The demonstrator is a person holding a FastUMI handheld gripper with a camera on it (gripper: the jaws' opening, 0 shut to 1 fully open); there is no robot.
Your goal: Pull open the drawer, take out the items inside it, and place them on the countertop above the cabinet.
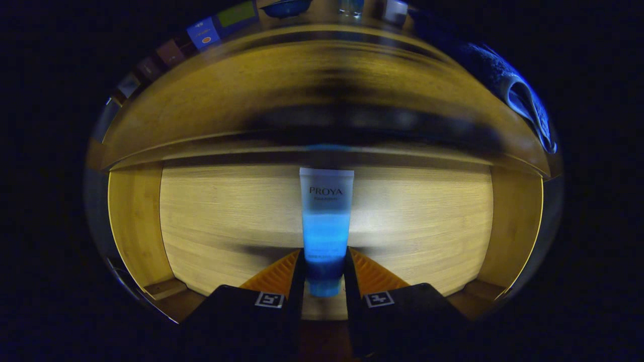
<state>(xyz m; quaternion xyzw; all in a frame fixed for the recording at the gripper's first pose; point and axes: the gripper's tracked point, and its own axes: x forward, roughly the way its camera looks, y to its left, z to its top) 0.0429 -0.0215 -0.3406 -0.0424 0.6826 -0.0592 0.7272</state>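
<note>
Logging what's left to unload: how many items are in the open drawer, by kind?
Tube, between the hand-held gripper fingers, which press on its lower end: 1
Total in the drawer: 1

The tool (324,271) fingers hide both sides of the tube's (326,216) cap end. Toward twelve o'clock the bench (302,95) is smeared by blur; small things along its far edge are unidentifiable.

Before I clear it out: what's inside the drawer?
One tube, its lower end clamped in the gripper, on the bare drawer floor. The back is shadowed.
</note>
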